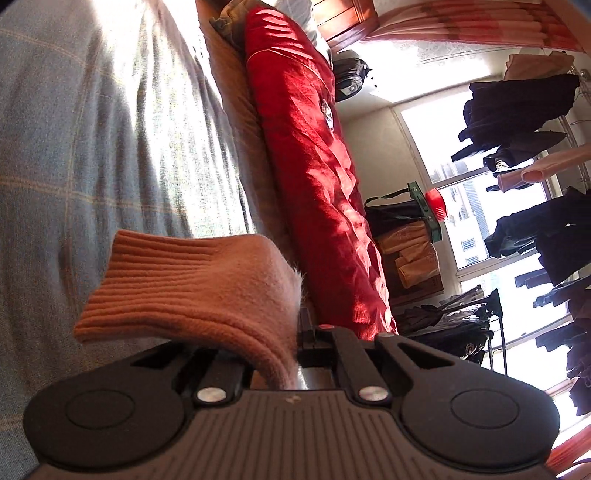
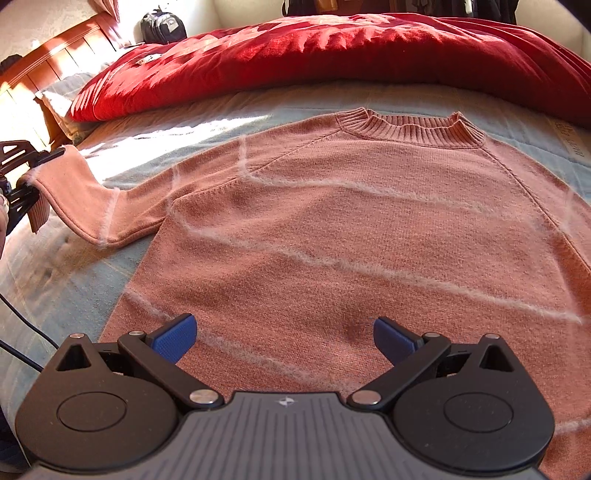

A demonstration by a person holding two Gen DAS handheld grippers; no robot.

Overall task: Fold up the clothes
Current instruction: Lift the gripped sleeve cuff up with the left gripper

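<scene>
A pink knit sweater [image 2: 351, 221] with thin white stripes lies flat on the bed, its ribbed collar [image 2: 410, 125] at the far side. Its left sleeve [image 2: 92, 199] stretches out and rises off the sheet toward my left gripper [image 2: 22, 173], which is shut on the cuff. In the left wrist view the ribbed cuff [image 1: 184, 288] drapes over the shut left gripper [image 1: 304, 332] and hides its fingertips. My right gripper [image 2: 286, 336] hovers over the sweater's lower body, open, with nothing between its blue pads [image 2: 177, 336].
A red duvet [image 2: 332, 48] is bunched along the far side of the blue-grey bed sheet [image 2: 55, 288]. A wooden headboard [image 2: 55, 51] and a black backpack [image 2: 162, 24] stand at the far left. A black cable [image 2: 22, 347] crosses the sheet. Dark clothes [image 1: 517, 107] hang by the window.
</scene>
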